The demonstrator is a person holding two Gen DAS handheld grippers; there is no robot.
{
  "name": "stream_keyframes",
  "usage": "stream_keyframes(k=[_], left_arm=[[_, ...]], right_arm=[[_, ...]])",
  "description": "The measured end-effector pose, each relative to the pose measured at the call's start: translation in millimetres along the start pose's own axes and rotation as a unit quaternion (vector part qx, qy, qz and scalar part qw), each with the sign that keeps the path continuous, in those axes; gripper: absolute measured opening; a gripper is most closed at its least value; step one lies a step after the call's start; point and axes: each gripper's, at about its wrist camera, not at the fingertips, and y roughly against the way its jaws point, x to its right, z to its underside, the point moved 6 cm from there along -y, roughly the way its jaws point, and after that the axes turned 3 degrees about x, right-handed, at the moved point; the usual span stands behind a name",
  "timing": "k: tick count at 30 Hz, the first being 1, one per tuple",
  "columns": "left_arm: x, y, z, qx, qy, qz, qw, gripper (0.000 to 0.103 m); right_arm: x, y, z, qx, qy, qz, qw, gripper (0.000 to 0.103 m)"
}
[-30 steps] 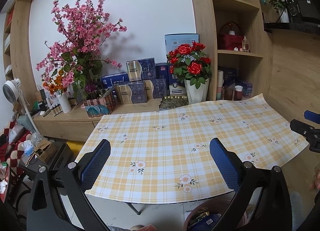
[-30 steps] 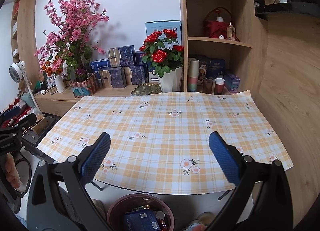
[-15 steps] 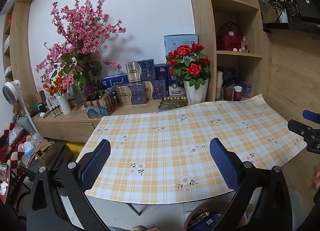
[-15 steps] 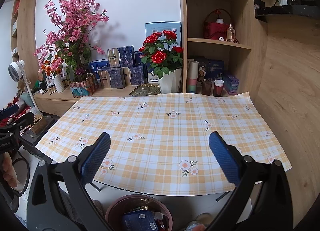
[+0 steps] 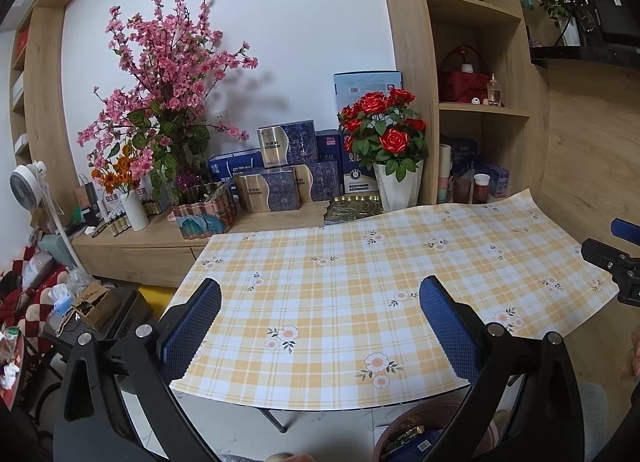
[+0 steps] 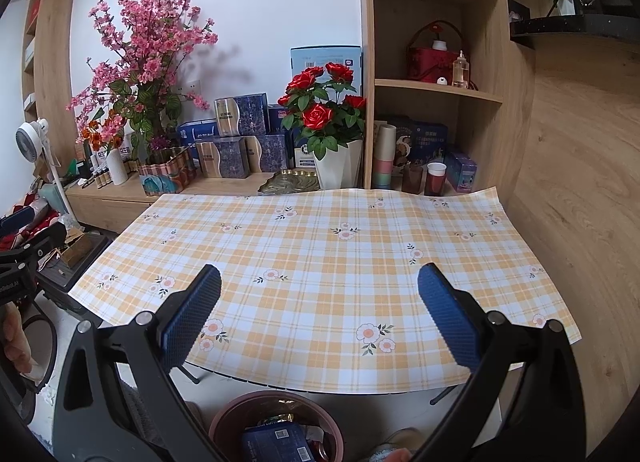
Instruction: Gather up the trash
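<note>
Right wrist view: right gripper [image 6: 319, 289], black frame with blue textured pads, jaws spread wide, holding nothing, lower centre of frame above the near edge of the yellow-and-white plaid tablecloth with flower print [image 6: 320, 254]. Brown round plastic bin [image 6: 276, 424] at bottom centre, below the cloth edge, containing a dark blue printed carton [image 6: 276, 444] and other wrappers. Left gripper visible at far left edge.

Left wrist view: left gripper [image 5: 320, 298], same build, jaws wide apart, empty, lower centre over the cloth. Same bin at bottom right, partly hidden behind the right finger. White faceted vase of red roses [image 5: 394, 142] upper centre; pink blossom arrangement [image 5: 168, 74] upper left.
</note>
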Motion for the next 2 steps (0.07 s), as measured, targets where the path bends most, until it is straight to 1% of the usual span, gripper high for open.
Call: stream_keyframes(k=[2], left_arm=[[-0.4, 0.2, 0.1, 0.001, 0.0, -0.001, 1.0, 0.097]], right_arm=[[-0.1, 0.2, 0.1, 0.0, 0.0, 0.0, 1.0, 0.097]])
